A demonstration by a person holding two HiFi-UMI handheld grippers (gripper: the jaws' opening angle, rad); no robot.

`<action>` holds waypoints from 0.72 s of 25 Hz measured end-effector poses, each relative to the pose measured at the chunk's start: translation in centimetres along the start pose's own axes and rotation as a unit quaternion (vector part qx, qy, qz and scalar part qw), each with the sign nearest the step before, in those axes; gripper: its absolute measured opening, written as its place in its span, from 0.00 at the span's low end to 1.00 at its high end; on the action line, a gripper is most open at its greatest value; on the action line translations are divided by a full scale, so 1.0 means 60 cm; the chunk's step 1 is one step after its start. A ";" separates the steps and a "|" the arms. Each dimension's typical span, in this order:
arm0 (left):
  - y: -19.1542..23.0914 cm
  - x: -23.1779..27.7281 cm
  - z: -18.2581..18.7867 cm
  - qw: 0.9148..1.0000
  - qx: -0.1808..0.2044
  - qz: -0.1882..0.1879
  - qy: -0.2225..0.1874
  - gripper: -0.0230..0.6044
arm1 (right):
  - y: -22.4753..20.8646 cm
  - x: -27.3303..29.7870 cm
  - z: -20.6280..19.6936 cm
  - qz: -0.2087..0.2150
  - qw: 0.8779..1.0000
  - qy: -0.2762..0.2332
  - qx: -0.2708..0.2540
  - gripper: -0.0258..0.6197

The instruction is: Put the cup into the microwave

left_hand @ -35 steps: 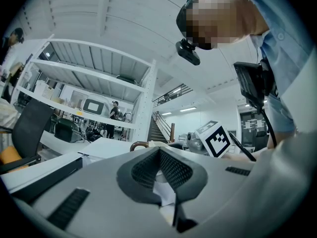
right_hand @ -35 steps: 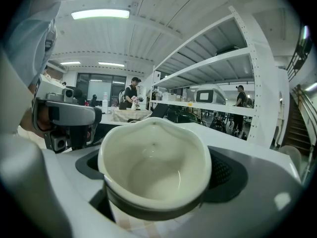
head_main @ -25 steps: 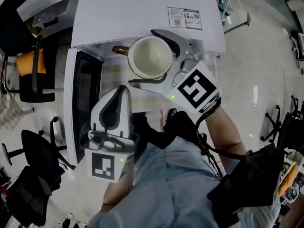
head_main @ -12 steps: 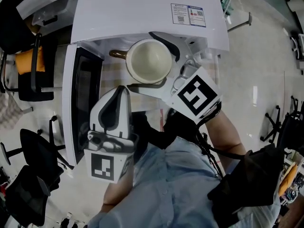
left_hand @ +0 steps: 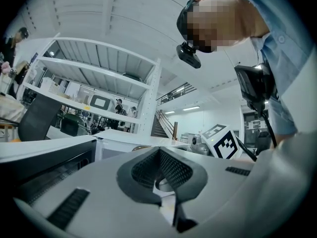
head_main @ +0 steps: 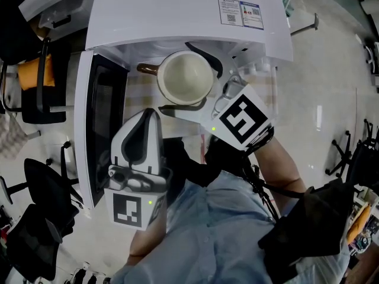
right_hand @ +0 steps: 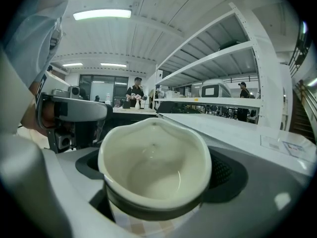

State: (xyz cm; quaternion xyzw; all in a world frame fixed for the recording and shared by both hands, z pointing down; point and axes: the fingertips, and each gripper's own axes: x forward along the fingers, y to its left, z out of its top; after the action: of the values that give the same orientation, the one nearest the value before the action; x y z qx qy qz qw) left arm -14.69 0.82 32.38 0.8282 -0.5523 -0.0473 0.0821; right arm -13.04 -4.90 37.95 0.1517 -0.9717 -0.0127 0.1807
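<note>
A cream ceramic cup (head_main: 185,77) is being held upright at the open mouth of the white microwave (head_main: 177,10), just in front of the cavity and not yet set inside. It is being clamped by the right hand-held gripper (head_main: 177,77), whose jaws are being spread as wide as the cup and pressed against opposite sides of its wall. This is apparently being done so that the rim is carried level and the brown handle (head_main: 146,68) is left free on the door side. The microwave door (head_main: 100,129), a dark glass panel in a white frame, is being shown swung wide to the left, so that a way in is being offered. The left hand-held gripper (head_main: 148,118) is being held low and near the body, with its jaws closed together on nothing, seemingly out of the cup's path. The cup's glossy inside is being shown empty, with a dark band (right_hand: 148,209) under a slightly wavy rim and a pale beige check below. Both grippers are being seen as smooth white plastic, with dark, finely ribbed pads (left_hand: 168,170).
</note>
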 end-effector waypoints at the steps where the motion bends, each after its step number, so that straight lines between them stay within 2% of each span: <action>1: 0.002 0.001 -0.001 1.000 -0.001 0.000 -0.001 0.04 | 0.000 0.003 -0.005 0.000 1.000 0.000 0.002 0.90; 9: 0.019 0.019 -0.028 1.000 -0.011 0.003 -0.011 0.04 | -0.012 0.032 -0.063 -0.001 1.000 0.012 0.013 0.90; 15: 0.039 0.025 -0.069 1.000 -0.004 0.005 0.008 0.04 | -0.022 0.057 -0.105 -0.002 1.000 0.017 0.019 0.90; 18: 0.046 0.035 -0.073 1.000 -0.007 0.004 0.002 0.04 | -0.028 0.065 -0.118 -0.006 0.999 0.017 0.026 0.90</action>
State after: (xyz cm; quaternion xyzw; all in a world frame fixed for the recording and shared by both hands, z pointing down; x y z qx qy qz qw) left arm -15.64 -1.76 37.22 0.8257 -0.5548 -0.0490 0.0898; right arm -13.52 -7.48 45.79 0.1625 -0.9675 0.0143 0.1932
